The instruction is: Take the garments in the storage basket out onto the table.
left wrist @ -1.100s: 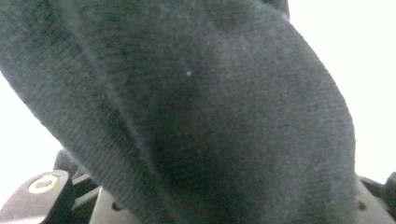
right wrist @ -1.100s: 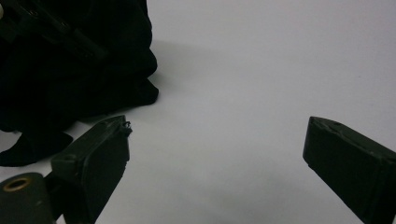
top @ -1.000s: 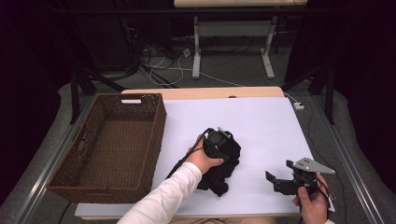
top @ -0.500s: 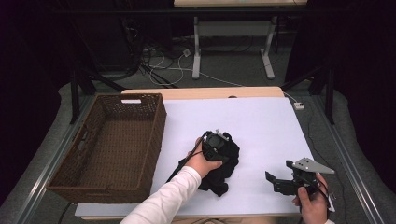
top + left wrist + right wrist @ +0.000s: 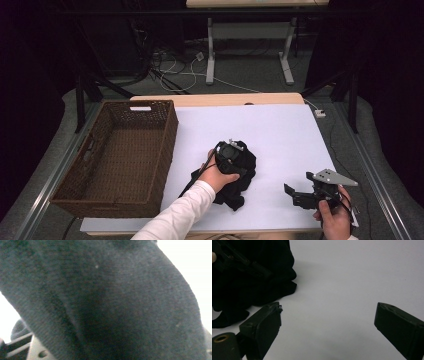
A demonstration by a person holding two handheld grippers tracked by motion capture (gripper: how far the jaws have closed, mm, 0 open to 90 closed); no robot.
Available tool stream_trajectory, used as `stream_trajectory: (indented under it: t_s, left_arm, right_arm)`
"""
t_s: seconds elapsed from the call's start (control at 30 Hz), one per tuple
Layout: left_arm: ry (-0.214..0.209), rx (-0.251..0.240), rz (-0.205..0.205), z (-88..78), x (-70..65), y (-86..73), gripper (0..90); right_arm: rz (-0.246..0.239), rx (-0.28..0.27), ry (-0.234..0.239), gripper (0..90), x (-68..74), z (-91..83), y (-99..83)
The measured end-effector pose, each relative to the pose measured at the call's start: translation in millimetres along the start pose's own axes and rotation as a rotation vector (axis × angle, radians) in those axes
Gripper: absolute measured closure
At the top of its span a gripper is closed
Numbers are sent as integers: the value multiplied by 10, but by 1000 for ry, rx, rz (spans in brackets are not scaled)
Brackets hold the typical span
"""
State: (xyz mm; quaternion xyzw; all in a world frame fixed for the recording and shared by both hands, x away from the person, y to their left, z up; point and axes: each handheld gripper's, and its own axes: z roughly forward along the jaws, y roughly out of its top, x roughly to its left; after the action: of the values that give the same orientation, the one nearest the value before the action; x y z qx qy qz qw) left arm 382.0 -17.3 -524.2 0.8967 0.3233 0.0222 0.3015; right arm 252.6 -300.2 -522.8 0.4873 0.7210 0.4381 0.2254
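Observation:
A crumpled black cloth [image 5: 241, 186] lies on the white table [image 5: 280, 135], left of centre. My left gripper [image 5: 230, 153] rests on top of it, tips buried in the folds. Its jaws have just been opening, and in the left gripper view the dark knit cloth [image 5: 112, 302] hangs right before the camera and hides them. My right gripper [image 5: 293, 195] is held near the front right edge, pointing left toward the cloth. Its jaws stand wide open over bare table [image 5: 328, 312]. In that view the cloth [image 5: 262, 285] and the left gripper [image 5: 239, 261] show at upper left.
A brown wicker basket [image 5: 167, 135] stands along the table's left side, with nothing in it. Bare white tabletop stretches behind and to the right of the cloth. Beyond the far edge are table legs and cables on the floor.

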Motion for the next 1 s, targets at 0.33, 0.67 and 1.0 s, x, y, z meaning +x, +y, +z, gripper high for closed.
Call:
stream_trajectory:
  t_s: [0.33,0.67,1.0]
  left_arm:
    - [2,-22,-13,-28,-14,4,153]
    - [12,-26,-29,-75,-56,-3,3]
    - [35,-80,-65,-221,6,-7,2]
  right_arm:
    - [-3,7,-1,66,2,-3,1]
    - [3,2,4,66,9,4,0]
    - [-1,6,6,66,6,5,-1]
